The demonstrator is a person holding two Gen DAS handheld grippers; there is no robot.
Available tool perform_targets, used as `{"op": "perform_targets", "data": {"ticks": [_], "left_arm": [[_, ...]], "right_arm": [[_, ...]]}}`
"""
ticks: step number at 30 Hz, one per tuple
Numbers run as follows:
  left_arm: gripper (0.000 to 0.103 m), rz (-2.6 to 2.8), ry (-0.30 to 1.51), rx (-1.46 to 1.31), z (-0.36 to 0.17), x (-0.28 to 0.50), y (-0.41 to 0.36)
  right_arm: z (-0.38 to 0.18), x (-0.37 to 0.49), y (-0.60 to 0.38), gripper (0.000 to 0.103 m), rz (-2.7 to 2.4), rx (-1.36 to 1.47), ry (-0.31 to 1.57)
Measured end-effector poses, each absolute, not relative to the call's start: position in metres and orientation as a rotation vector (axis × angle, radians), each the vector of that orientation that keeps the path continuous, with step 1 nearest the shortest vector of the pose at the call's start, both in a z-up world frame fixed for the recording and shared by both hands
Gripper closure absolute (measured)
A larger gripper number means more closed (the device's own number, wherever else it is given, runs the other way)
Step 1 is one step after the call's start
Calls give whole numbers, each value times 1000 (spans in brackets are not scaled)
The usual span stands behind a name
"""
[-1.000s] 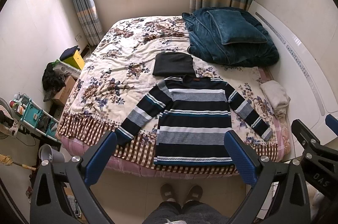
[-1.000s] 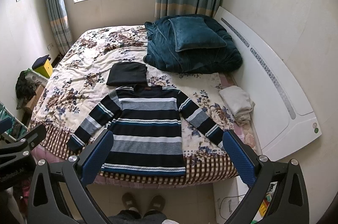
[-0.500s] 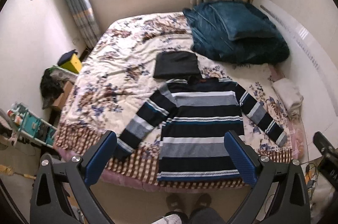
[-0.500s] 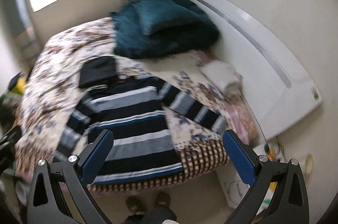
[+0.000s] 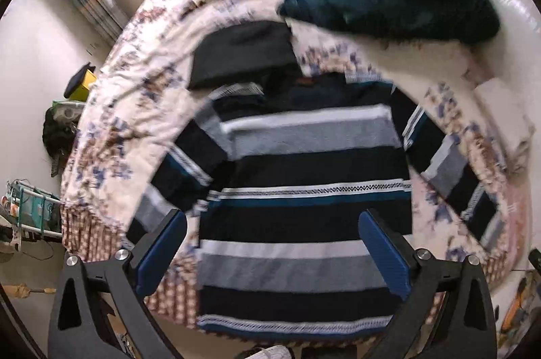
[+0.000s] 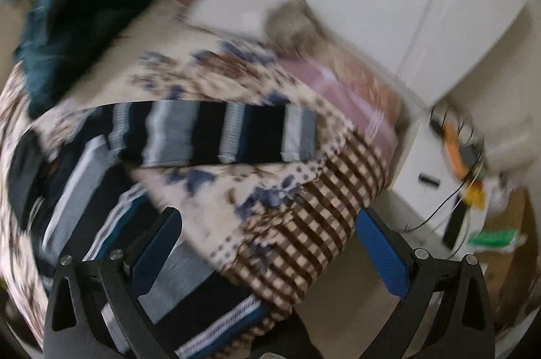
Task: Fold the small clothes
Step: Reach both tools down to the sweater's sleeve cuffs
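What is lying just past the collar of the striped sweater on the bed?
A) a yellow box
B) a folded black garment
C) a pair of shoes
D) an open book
B: in the left wrist view, a folded black garment lies on the bed right above the collar of the striped sweater.

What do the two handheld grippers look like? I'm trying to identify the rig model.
Both match: the left gripper and right gripper each have two flat rectangular blue pads on black angular frames with triangular cutouts and silver bolt heads. No cables, markings or sleeves show in either wrist view.
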State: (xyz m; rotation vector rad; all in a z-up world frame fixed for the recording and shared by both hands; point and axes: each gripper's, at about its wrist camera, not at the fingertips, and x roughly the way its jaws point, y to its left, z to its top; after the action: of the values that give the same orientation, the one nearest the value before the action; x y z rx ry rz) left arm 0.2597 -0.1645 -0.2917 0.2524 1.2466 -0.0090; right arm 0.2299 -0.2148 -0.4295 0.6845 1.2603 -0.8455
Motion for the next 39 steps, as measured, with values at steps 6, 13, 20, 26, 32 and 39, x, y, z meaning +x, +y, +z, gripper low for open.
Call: {"op": "perform_targets", "data": {"ticks": [6, 13, 20, 26, 32, 39], "left_arm": [[0, -15, 1411, 327, -421, 292, -213], [0, 7, 1487, 367, -518, 328, -240], [0, -26, 1488, 346, -555, 352, -253], [0, -42, 1471, 312, -553, 365, -250], [0, -14, 1438, 284, -529, 386, -215], [0, 119, 1359, 217, -493, 414, -101]], "right_arm": [[-570, 207, -290, 0, -935, 986, 1272], [-676, 179, -317, 0, -1097, 1435, 1163], [-704, 147, -315, 2, -1169, 1585, 821], [-705, 192, -329, 55, -1291, 1432, 785], [-662, 264, -327, 89, -1189, 1242, 815], [-556, 386, -258, 90, -858, 908, 847]]}}
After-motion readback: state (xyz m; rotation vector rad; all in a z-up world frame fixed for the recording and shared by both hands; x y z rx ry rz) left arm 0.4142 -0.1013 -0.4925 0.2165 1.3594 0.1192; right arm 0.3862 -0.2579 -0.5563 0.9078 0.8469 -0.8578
